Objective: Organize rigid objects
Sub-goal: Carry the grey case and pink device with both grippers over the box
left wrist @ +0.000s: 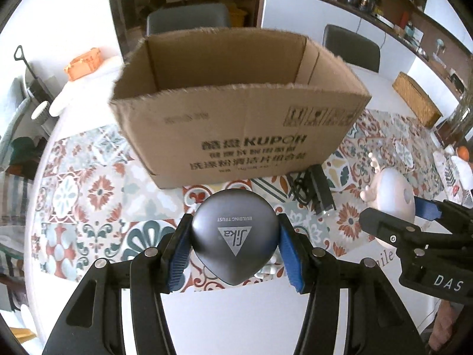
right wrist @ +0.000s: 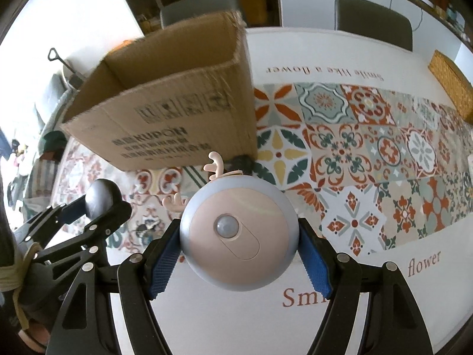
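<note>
My left gripper (left wrist: 235, 244) is shut on a dark grey rounded Sika case (left wrist: 235, 233) and holds it above the table in front of an open cardboard box (left wrist: 236, 112). My right gripper (right wrist: 238, 251) is shut on a round pink and grey deer night light (right wrist: 238, 236) with small antlers, held above the table to the right of the box (right wrist: 165, 118). The right gripper (left wrist: 414, 222) with the night light (left wrist: 390, 195) shows at the right in the left wrist view. The left gripper with the case (right wrist: 102, 201) shows at the left in the right wrist view.
A black charger with cable (left wrist: 313, 189) lies on the patterned tablecloth (right wrist: 369, 148) by the box's right corner. A wicker basket (left wrist: 416, 97) stands at the far right. An orange box (left wrist: 82, 63) sits far left. Two chairs (right wrist: 372, 20) stand behind the table.
</note>
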Demonstrator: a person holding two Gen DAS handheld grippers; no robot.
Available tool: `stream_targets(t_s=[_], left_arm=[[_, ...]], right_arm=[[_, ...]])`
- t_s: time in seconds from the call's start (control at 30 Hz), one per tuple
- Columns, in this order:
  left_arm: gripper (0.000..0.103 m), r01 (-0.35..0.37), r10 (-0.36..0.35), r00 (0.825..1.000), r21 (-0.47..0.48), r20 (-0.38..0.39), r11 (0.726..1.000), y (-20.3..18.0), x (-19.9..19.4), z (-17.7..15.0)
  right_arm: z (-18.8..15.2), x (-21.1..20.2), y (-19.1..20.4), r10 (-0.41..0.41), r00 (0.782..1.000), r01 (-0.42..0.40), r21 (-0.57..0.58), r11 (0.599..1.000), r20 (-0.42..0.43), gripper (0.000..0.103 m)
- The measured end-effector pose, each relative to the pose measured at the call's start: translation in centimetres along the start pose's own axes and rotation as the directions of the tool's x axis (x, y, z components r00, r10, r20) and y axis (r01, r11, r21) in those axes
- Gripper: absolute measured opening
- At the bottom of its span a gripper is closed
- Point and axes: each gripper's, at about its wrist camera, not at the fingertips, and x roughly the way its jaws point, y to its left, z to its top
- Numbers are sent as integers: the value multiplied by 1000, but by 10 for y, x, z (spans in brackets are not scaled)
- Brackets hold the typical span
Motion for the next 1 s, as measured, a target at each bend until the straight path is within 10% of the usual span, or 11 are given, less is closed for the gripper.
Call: stream_targets(t_s=[1.0], left_arm=[[55, -39, 43, 951, -17, 306, 999, 11, -101, 65]], right_arm=[[47, -95, 38, 99, 952, -82, -71, 994, 290, 75]])
